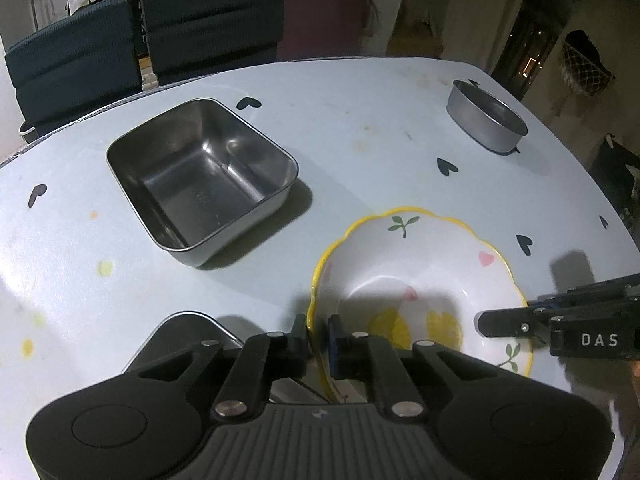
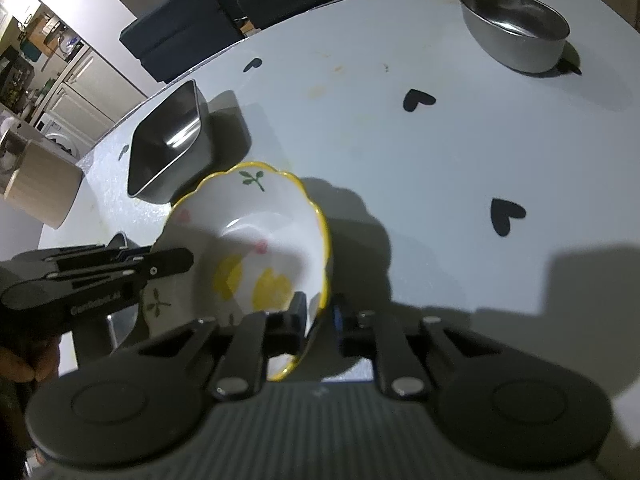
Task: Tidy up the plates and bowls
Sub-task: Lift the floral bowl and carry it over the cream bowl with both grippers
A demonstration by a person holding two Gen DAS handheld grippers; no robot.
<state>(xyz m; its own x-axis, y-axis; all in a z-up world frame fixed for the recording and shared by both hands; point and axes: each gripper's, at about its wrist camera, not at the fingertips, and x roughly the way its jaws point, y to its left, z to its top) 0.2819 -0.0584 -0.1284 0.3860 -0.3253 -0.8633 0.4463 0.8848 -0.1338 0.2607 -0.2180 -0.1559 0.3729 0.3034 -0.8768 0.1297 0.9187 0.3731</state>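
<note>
We held a white bowl [image 1: 420, 292] with a wavy yellow rim, painted with lemons, pink hearts and green sprigs, between both grippers over the pale tabletop [image 1: 360, 152] dotted with black hearts. Our left gripper [image 1: 318, 334] had its fingers [image 1: 298, 332] clenched on the bowl's rim at its left edge, one finger outside the wall and one inside. Our right gripper [image 2: 322, 312] gripped the opposite edge of the same rim the same way, its fingers [image 2: 298, 308] pressing the wall from both sides. From the right wrist view the bowl [image 2: 248, 248] looked tilted, with its right edge lower toward the camera; whether its base touched the tabletop we could not tell.

Beyond the bowl to its left stood a square steel tray [image 1: 202, 180], empty and upright, near the bowl but apart from it. Far beyond the bowl to its right, well apart, a round steel pan [image 1: 486, 122] stood near the far edge of the tabletop. Just left of the bowl and close under our left gripper lay another steel dish [image 1: 192, 320], mostly hidden. Dark blue chairs [image 1: 140, 40] stood behind the tabletop, past the tray
</note>
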